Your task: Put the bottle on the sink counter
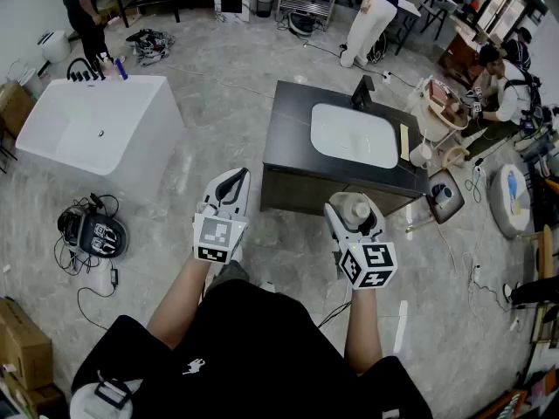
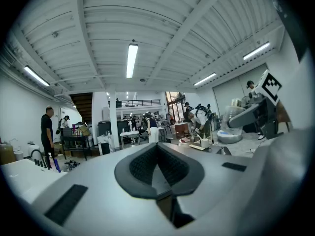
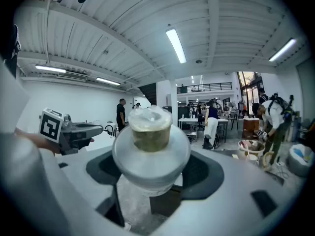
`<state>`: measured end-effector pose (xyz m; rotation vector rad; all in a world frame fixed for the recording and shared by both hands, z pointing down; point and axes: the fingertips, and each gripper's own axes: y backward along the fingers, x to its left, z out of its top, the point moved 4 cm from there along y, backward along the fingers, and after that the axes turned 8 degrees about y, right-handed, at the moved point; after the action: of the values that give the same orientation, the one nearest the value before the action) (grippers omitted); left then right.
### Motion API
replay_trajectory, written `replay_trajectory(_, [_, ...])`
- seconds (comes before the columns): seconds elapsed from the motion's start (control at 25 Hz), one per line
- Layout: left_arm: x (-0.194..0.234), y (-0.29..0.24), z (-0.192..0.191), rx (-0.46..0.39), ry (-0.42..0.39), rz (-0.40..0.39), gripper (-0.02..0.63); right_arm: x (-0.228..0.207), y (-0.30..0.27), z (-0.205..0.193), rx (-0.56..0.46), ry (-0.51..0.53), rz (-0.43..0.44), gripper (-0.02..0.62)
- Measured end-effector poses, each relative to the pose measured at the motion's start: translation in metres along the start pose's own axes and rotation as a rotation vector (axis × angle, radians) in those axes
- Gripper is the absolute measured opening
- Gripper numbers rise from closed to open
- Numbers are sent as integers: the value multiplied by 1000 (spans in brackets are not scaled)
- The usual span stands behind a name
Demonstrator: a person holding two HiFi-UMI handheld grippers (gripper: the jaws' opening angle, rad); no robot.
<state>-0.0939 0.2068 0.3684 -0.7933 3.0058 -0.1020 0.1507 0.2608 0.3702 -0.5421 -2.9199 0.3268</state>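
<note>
A pale round bottle [image 1: 352, 209] with a plastic-wrapped stopper sits between the jaws of my right gripper [image 1: 349, 213], which is shut on it. In the right gripper view the bottle [image 3: 150, 151] fills the middle, its cap [image 3: 150, 127] pointing away from me. My left gripper [image 1: 229, 187] is shut with nothing in it, its dark pads [image 2: 147, 167] pressed together. The dark sink counter [image 1: 293, 138] with its white oval basin [image 1: 354, 135] stands just ahead of both grippers.
A white bathtub [image 1: 96, 133] stands to the left. Black gear with cables [image 1: 92, 232] lies on the floor at the left. People [image 1: 371, 16] stand and crouch [image 1: 493, 81] behind and right of the counter. Buckets and a white bin [image 1: 511, 199] clutter the right side.
</note>
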Motion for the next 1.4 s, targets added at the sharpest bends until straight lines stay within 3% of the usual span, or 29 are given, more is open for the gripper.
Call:
replay_trajectory(0.64, [-28, 6, 5, -17, 1, -15, 3, -9, 22, -2, -42, -28, 21, 334])
replay_trajectory(0.96, [-38, 11, -5, 24, 24, -35, 3, -12, 27, -7, -48, -32, 34, 334])
replay_trajectory(1.4, [-24, -5, -8, 26, 14, -45, 3, -12, 5, -3, -41, -39, 44, 334])
